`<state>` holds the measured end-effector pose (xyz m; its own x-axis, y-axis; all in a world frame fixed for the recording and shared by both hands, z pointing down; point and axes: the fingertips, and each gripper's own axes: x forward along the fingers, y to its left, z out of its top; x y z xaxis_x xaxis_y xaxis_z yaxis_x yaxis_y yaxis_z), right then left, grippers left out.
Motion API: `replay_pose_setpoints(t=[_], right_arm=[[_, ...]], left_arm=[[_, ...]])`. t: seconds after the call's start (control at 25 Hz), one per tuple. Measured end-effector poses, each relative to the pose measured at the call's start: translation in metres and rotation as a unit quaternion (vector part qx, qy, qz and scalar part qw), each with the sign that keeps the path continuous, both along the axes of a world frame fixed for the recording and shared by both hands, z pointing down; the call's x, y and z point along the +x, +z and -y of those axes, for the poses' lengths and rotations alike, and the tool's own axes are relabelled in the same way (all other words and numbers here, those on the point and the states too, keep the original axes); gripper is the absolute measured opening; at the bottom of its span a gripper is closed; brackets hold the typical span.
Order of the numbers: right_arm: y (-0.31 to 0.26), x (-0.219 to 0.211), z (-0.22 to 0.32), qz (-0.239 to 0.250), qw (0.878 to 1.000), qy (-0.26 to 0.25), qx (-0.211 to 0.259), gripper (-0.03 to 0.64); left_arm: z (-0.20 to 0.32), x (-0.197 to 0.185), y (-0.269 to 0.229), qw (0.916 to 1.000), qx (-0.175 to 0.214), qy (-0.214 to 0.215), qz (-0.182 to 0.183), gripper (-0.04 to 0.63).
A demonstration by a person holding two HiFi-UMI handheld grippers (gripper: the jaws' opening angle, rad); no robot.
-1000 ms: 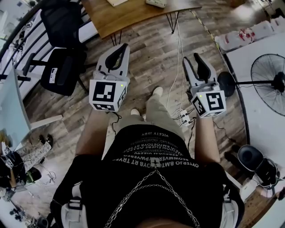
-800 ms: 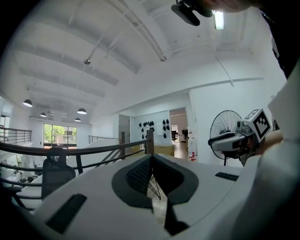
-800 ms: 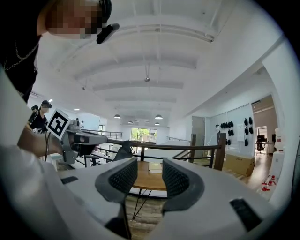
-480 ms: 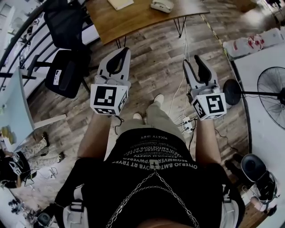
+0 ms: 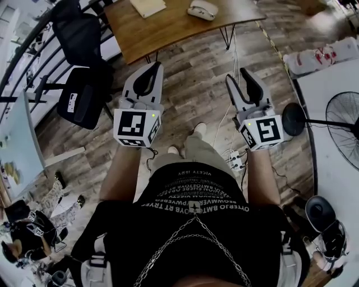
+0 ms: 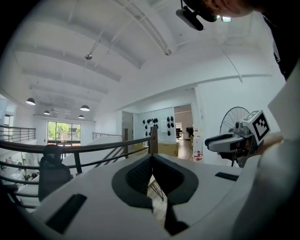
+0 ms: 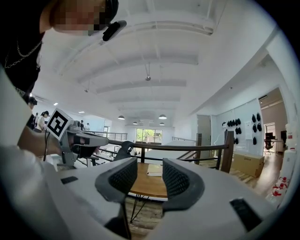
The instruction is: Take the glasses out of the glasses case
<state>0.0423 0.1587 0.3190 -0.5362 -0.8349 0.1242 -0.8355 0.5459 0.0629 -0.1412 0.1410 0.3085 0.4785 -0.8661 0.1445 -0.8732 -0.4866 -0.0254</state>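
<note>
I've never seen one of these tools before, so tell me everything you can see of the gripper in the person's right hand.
The right gripper has a white, plastic-looking body and two dark jaws lined with ribbed pads. A cube with black-and-white square markers sits at its back, nearest the person. Its jaws stand apart with nothing between them. It is held in the air above the wooden floor, pointing forward toward a wooden table. Only the person's right arm appears to touch it.

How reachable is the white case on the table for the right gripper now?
Probably not yet: the right gripper, jaws open, hangs over floor short of the table where the white case lies. Nothing blocks the path.
</note>
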Motion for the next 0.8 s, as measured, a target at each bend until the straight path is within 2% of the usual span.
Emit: replay_pose_setpoints(t=[0.8], right_arm=[[0.021,0.029,0.033,0.006,1.000,0.009,-0.021,0.158]], left_arm=[[0.039,0.035,0.025,0.9997,-0.020,0.016,0.001,0.025]])
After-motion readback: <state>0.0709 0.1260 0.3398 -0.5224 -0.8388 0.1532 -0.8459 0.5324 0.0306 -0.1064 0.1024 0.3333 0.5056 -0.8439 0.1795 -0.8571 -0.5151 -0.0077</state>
